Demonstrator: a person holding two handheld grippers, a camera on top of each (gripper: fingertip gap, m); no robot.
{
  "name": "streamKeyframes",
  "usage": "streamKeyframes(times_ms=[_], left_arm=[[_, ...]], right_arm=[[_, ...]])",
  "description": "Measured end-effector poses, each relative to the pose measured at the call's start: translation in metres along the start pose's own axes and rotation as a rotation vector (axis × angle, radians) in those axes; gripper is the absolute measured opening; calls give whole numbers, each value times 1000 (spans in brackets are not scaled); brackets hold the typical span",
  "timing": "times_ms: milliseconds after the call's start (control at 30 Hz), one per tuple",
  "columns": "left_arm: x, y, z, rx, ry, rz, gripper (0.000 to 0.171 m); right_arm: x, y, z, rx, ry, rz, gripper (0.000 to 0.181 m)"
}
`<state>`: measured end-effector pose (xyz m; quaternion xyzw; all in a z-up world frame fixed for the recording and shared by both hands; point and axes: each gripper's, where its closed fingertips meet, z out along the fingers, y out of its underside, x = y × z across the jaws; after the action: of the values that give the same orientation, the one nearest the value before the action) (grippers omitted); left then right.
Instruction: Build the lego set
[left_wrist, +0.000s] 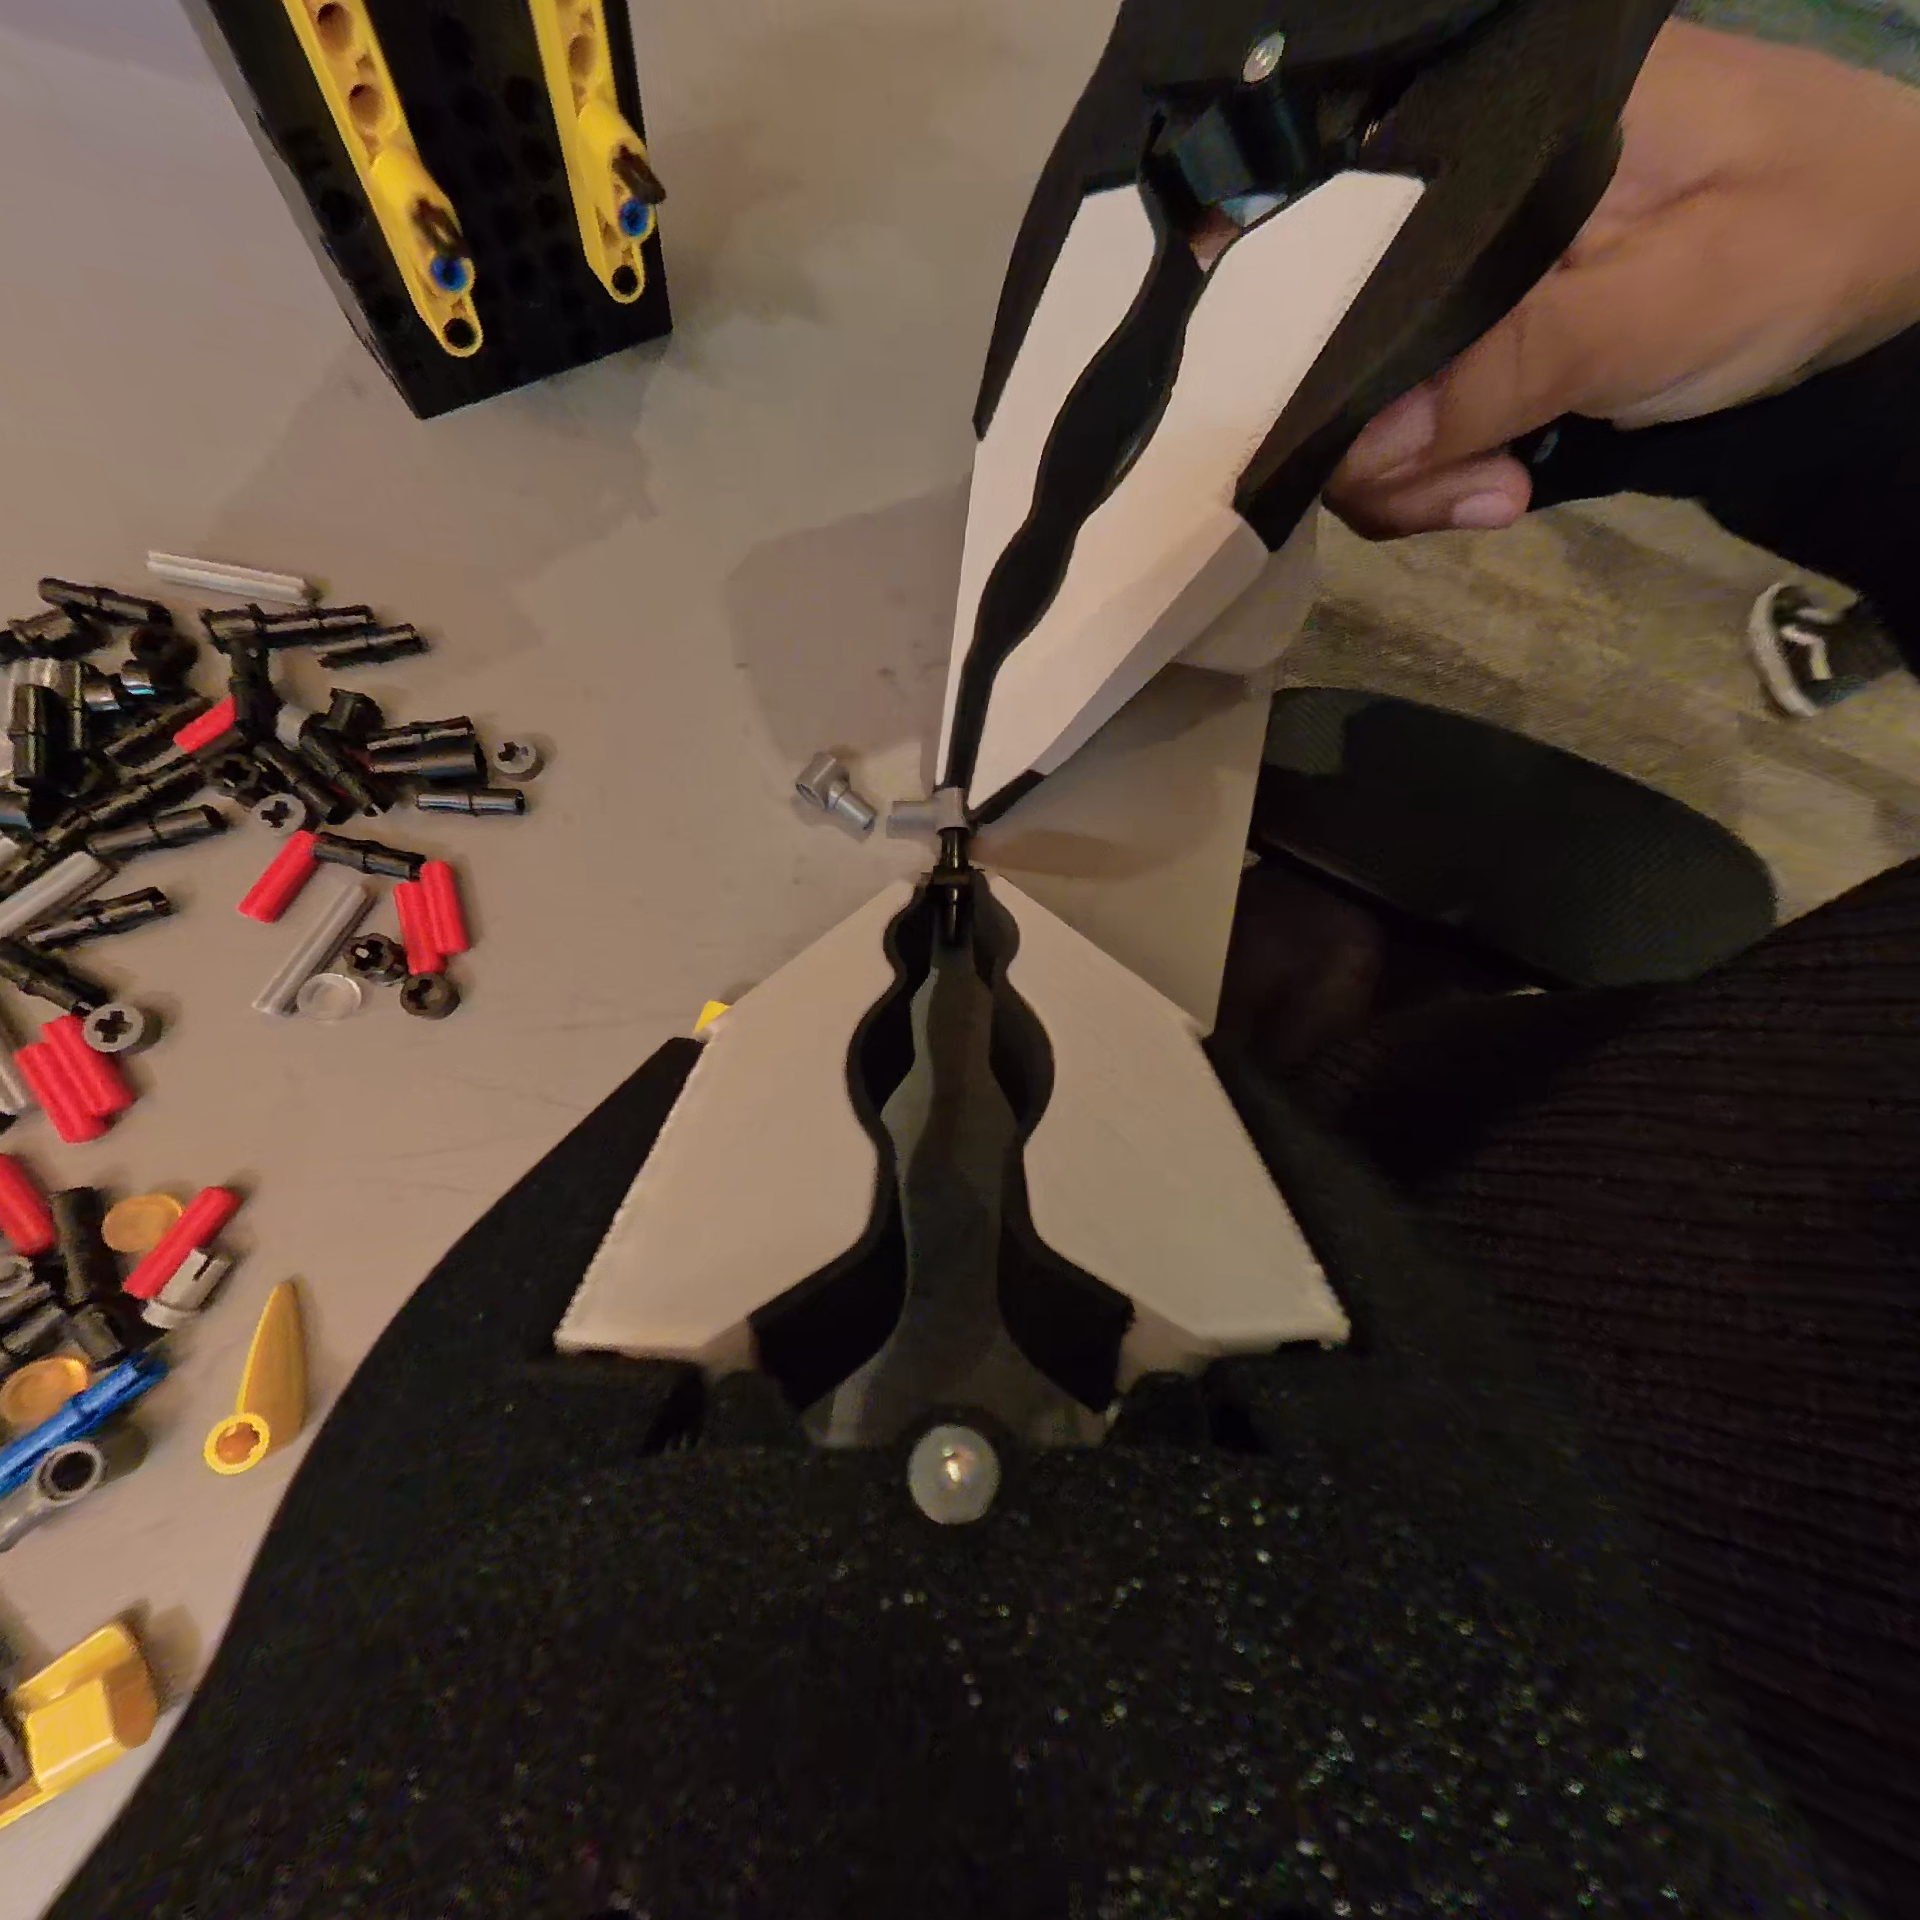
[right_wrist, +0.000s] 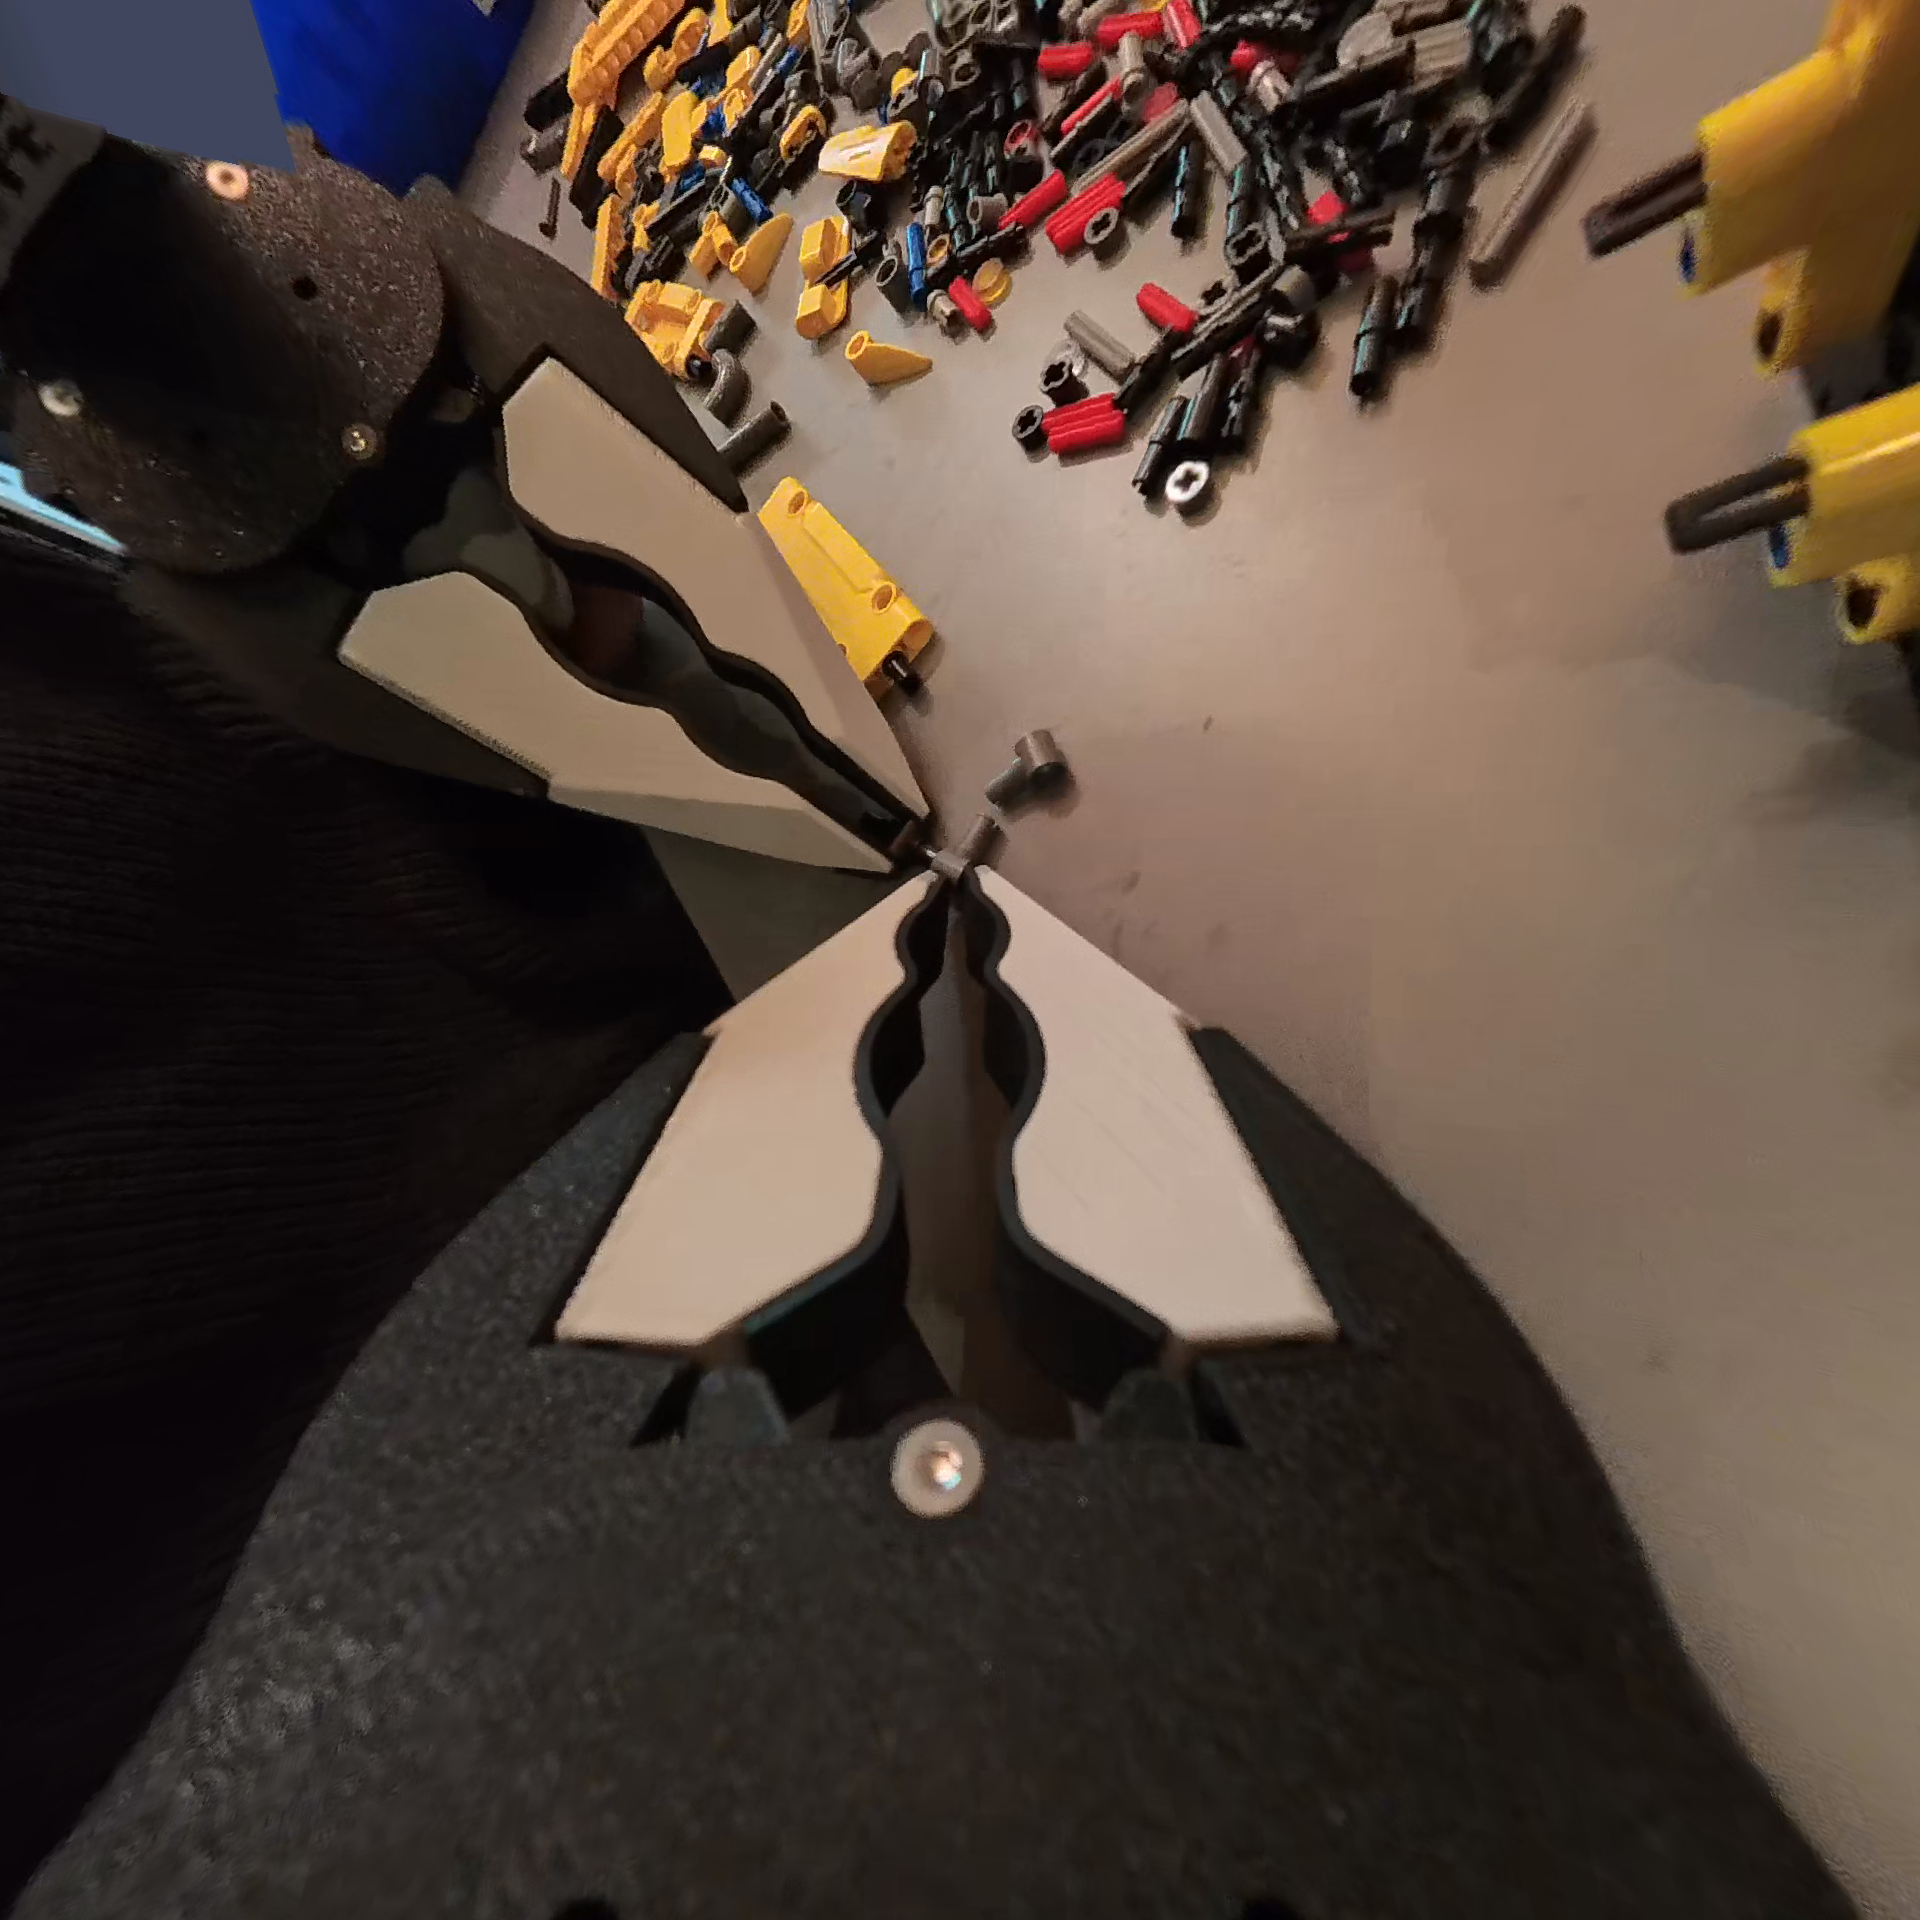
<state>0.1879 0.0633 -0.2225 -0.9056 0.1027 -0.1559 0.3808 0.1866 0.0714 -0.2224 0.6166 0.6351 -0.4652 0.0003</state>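
- Fingers of the left gripper (left_wrist: 951, 902) pinch a short black pin (left_wrist: 951, 883); those of the right gripper (right_wrist: 951, 871) clamp a small grey connector (left_wrist: 920, 818).
- Pin tip meets the connector above the table (left_wrist: 644, 499); full seating cannot be told.
- A second grey connector (left_wrist: 834, 795) lies just beside.
- Loose-parts pile (left_wrist: 208, 810) and black-and-yellow assembly (left_wrist: 447, 177) lie well apart.

Bare table (right_wrist: 1351, 935) beside parts heap (right_wrist: 1143, 187)

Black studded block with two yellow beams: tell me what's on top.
On the black studded block lie two yellow holed beams, each carrying blue and black pins at its end. The block's far end is out of frame.
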Motion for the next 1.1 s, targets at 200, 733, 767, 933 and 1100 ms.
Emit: streamKeyframes(times_ms=[200,733,767,933,1100], left_arm=[[0,0,0,-1,-7,8,5],[0,0,1,-2,-41,48,4],[0,0,1,-2,-38,45,4],[0,0,1,-2,-43,53,5],[0,0,1,-1,-56,57,4]], right_arm=[[0,0,0,-23,-46,85,2],[0,1,0,-90,-126,263,2],[0,1,0,-89,-128,269,2],[-1,1,0,-59,-116,266,2],[-1,2,1,-53,-93,254,2]])
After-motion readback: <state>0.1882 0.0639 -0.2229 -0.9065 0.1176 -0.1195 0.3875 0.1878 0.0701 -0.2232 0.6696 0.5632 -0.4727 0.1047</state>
